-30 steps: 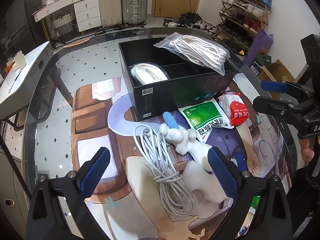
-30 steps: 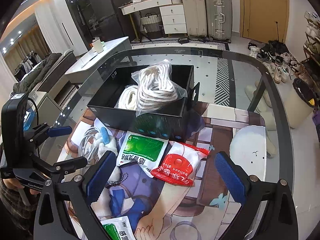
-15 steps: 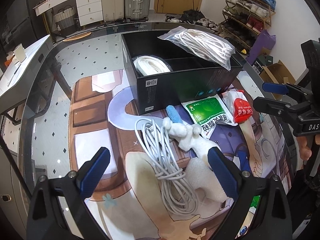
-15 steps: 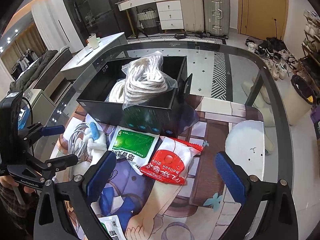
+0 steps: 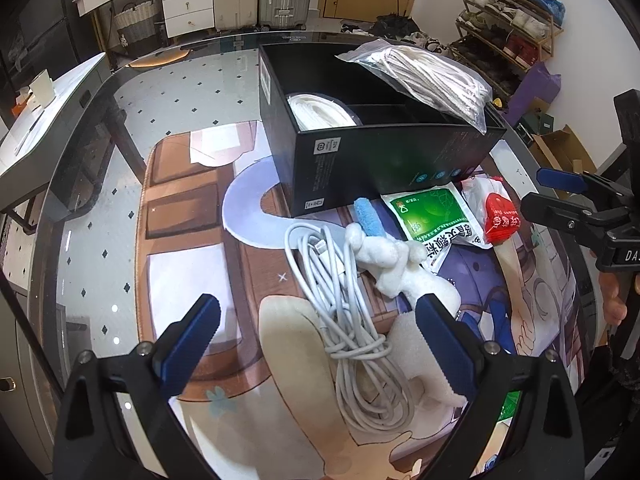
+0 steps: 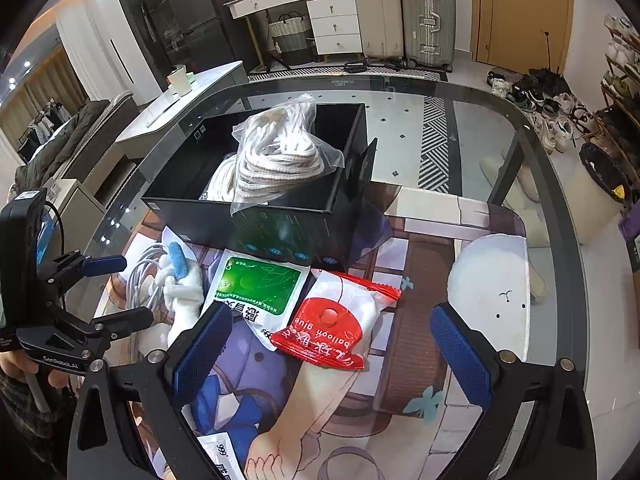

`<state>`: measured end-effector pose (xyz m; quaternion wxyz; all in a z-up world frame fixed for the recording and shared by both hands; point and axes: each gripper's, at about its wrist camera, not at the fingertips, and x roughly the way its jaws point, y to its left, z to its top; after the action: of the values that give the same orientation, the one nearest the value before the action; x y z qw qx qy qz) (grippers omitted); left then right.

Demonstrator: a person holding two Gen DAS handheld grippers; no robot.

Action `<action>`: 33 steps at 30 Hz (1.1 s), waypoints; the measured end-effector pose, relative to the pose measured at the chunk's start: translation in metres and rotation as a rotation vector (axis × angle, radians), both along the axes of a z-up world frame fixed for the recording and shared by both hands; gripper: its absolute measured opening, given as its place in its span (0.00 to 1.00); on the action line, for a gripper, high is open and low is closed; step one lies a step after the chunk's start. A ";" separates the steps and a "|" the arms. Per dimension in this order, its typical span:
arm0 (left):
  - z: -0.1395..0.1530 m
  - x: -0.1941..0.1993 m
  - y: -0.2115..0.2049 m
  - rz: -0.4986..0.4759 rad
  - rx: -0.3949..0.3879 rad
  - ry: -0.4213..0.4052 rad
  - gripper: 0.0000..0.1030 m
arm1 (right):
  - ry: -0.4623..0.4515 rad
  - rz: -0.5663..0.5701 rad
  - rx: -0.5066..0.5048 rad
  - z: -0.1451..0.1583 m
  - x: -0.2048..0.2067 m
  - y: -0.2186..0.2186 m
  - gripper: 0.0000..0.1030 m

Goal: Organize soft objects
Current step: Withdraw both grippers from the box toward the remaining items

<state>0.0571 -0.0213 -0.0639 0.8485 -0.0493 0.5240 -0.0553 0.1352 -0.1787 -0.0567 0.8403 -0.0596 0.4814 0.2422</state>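
A black open box [image 5: 384,160] [image 6: 280,224] stands on the printed mat and holds a white coil [image 5: 320,110] and a clear bag of white rope [image 5: 424,76] [image 6: 276,156] leaning on its rim. In front of it lie a white cable bundle [image 5: 352,320] [image 6: 144,276], a white plush toy with a blue part [image 5: 392,264] [image 6: 180,284], a green packet [image 5: 432,216] [image 6: 256,284] and a red-and-white packet [image 5: 496,212] [image 6: 332,320]. My left gripper [image 5: 316,332] is open above the cable. My right gripper [image 6: 332,348] is open above the red packet.
The glass table's edge [image 6: 572,200] curves round the mat. Another packet [image 6: 224,456] lies at the near edge. A side table [image 5: 36,120] stands at the left. Suitcases, drawers and a shoe rack [image 5: 516,8] stand beyond.
Both grippers have moved a little forward, toward the box and the objects in front of it. Both stay open and empty. The objects have not moved.
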 end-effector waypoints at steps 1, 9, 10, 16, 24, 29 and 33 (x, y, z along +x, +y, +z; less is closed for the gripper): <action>-0.001 0.000 0.001 0.002 0.000 0.003 0.96 | 0.002 -0.002 -0.003 -0.001 0.001 0.000 0.98; -0.009 0.003 0.010 0.028 -0.027 0.032 0.96 | 0.032 -0.043 -0.028 -0.017 0.011 -0.002 0.98; -0.009 0.003 0.011 0.029 -0.026 0.032 0.96 | 0.037 -0.047 -0.033 -0.019 0.013 -0.002 0.98; -0.011 0.004 0.013 0.041 -0.019 0.034 0.96 | 0.052 -0.053 -0.055 -0.030 0.020 0.000 0.98; -0.015 0.007 0.015 0.056 -0.011 0.045 0.96 | 0.062 -0.068 -0.078 -0.039 0.027 -0.001 0.98; -0.015 0.007 0.014 0.053 -0.004 0.045 0.96 | 0.061 -0.078 -0.102 -0.042 0.031 -0.006 0.98; -0.016 0.007 0.014 0.055 0.008 0.045 0.96 | 0.046 -0.072 -0.125 -0.046 0.033 -0.004 0.96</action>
<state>0.0642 -0.0072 -0.0795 0.8380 -0.0613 0.5415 -0.0289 0.1678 -0.1830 -0.1024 0.8317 -0.0888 0.5167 0.1825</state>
